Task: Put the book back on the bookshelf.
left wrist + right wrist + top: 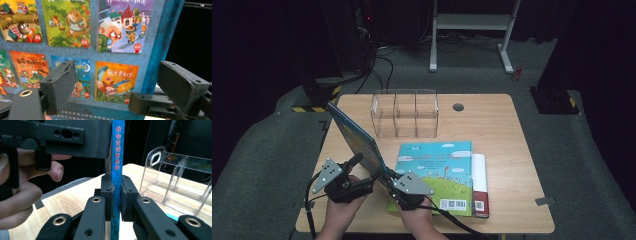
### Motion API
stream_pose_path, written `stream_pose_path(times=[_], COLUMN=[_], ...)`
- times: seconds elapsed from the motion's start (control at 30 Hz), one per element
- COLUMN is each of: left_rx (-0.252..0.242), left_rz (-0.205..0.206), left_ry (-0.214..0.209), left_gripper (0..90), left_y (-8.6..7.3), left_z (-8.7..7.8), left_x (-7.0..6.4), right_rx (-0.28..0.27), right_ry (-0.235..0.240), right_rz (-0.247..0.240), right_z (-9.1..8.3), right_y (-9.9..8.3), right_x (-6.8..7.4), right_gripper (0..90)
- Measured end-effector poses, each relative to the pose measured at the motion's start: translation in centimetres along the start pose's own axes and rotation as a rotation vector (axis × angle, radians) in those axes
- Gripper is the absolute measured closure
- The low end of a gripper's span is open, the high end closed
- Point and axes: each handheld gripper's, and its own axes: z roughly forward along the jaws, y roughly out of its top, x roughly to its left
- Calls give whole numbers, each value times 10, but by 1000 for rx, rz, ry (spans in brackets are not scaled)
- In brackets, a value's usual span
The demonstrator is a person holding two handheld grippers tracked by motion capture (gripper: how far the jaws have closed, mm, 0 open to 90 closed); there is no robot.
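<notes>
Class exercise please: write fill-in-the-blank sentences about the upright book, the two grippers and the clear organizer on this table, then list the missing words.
1. The right gripper is shut on the spine of the blue book, which stands ____.
2. The left gripper has its jaws ____ in front of the book's cover.
3. The clear organizer has ____ compartments.
4. The other books lie ____ on the table.

Missing words: upright; open; three; flat

High view: above, looking forward-down on worktop (492,120). Both gripper views: close on blue book (357,137), shared with high view.
</notes>
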Motion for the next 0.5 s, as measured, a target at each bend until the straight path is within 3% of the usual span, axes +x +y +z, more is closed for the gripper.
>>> stream_pose_path(times=[0.23, 0.5], left_rx=[2, -11], left_rz=[16, 8], left_ry=[6, 82], left_gripper=[154, 149], left_y=[1, 2], left_z=[-1, -3], left_x=[-2, -2], right_rx=[-2, 4], right_ry=[12, 30], right_rz=[-17, -29], right_z=[8, 16], right_y=[-2, -6], right_x=[7, 15], right_gripper=[832, 831])
